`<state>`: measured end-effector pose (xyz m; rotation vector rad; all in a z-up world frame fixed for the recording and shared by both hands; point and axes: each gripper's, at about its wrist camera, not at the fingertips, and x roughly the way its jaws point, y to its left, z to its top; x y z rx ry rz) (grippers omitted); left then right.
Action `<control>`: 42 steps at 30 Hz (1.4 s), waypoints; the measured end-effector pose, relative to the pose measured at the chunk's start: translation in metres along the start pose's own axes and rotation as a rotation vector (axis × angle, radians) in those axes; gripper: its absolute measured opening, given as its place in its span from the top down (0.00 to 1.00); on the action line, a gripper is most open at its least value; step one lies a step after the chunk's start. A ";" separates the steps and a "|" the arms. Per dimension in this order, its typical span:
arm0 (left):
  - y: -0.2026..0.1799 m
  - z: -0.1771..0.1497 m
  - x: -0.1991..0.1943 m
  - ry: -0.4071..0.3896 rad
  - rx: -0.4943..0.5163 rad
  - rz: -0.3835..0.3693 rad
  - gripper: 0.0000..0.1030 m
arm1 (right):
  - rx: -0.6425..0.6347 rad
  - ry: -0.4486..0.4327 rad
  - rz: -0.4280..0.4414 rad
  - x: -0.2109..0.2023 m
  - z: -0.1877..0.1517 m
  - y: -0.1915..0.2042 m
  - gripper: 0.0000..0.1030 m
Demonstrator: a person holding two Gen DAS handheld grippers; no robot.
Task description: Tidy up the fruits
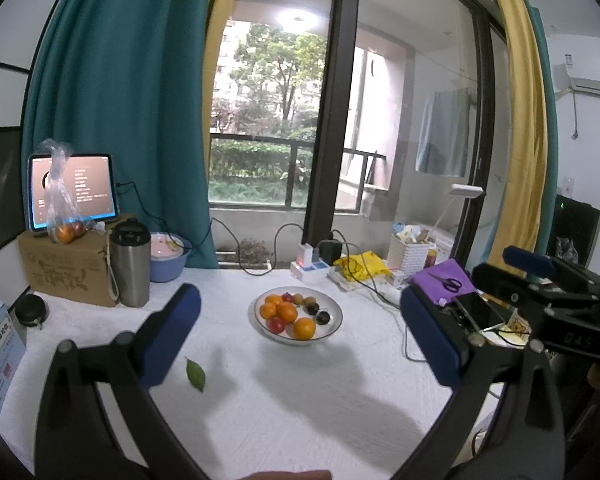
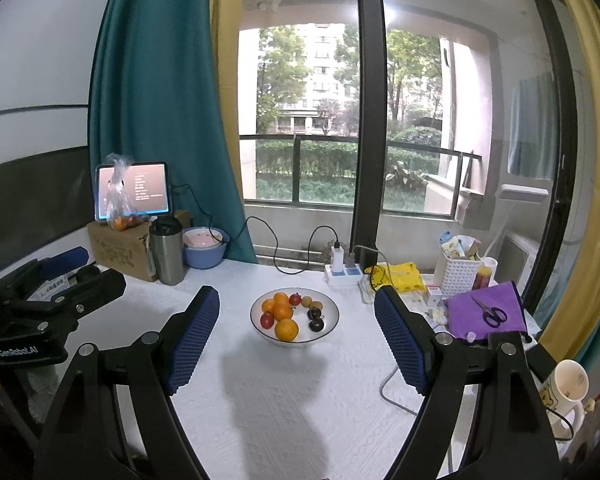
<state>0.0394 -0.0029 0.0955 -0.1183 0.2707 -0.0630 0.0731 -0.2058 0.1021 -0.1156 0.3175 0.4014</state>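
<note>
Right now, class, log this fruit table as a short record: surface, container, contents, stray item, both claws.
surface: white tablecloth
container: white bowl, near the table's middle
contents: oranges, small red fruits, dark fruits
stray item: green leaf on the cloth, apart from the bowl
left claw: open, empty
right claw: open, empty

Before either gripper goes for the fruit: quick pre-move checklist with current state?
1. Left gripper open, nothing between its pads: ok.
2. Right gripper open, empty: ok.
3. Bowl upright on the white tablecloth, fruit inside, both grippers short of it: ok.
4. Path to bowl free of clutter: ok; only a green leaf lies on the cloth, off to the left.
5. All fruit gathered: not ok; a plastic bag with fruit sits on the cardboard box.
6. Where sorted fruit should go: cannot tell.
</note>
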 end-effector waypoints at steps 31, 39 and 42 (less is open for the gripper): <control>0.001 0.001 -0.009 -0.045 -0.014 -0.003 0.02 | 0.013 0.003 0.000 0.003 0.001 -0.001 0.20; 0.000 0.000 -0.008 -0.041 -0.013 -0.010 0.02 | 0.012 0.007 0.000 0.003 0.000 -0.001 0.20; 0.002 -0.005 0.000 -0.030 -0.022 -0.011 0.02 | 0.006 0.018 -0.002 0.007 -0.001 0.002 0.20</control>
